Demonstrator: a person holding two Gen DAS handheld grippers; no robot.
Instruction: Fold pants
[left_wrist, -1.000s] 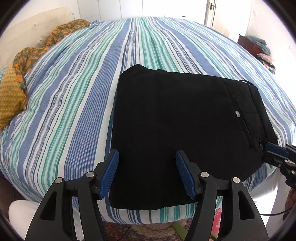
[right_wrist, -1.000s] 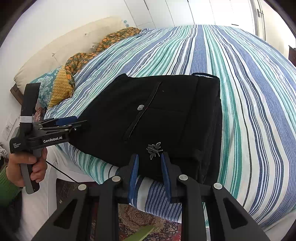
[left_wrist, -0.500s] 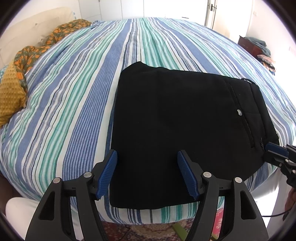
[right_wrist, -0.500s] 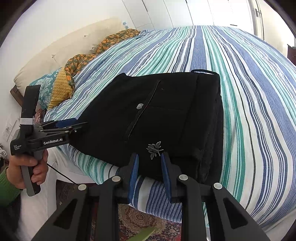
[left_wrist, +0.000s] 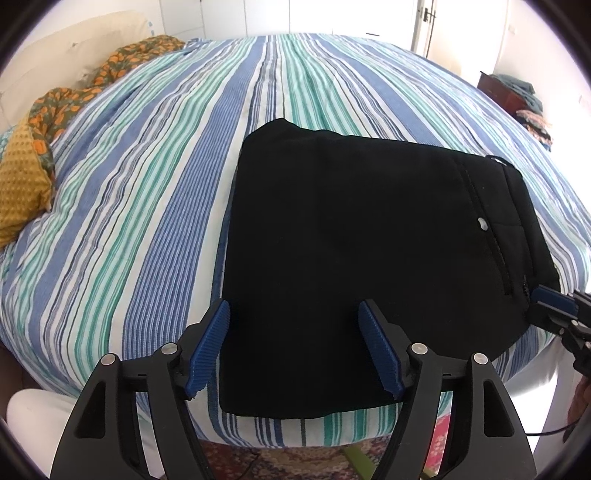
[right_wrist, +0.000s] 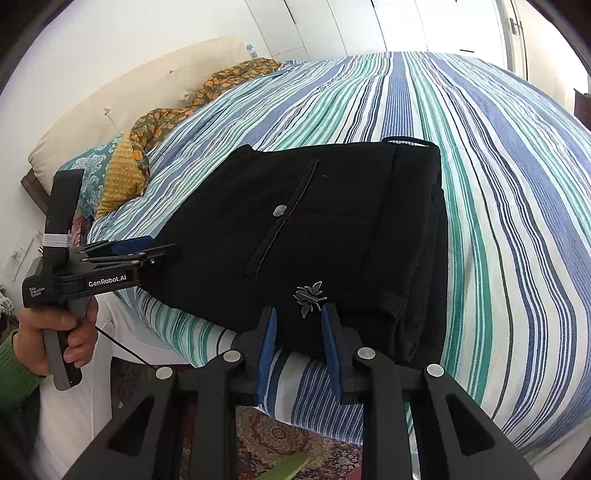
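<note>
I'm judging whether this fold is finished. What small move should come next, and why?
Probably draw both grippers back. The pants lie on the bed as a flat, squared stack. The left gripper has just been opening and grips nothing; the right gripper, narrowly open, pinches no cloth.

Left gripper (left_wrist: 293, 345) jaws opening, empty.

1. "GenRobot.AI" stands in white letters on the black side of the left tongs (right_wrist: 142, 248), seen from the right wrist view.
2. Behind it, near the handle, smaller white print seems to read "Data Acquisition System".
3. No other writing is legible.
</note>
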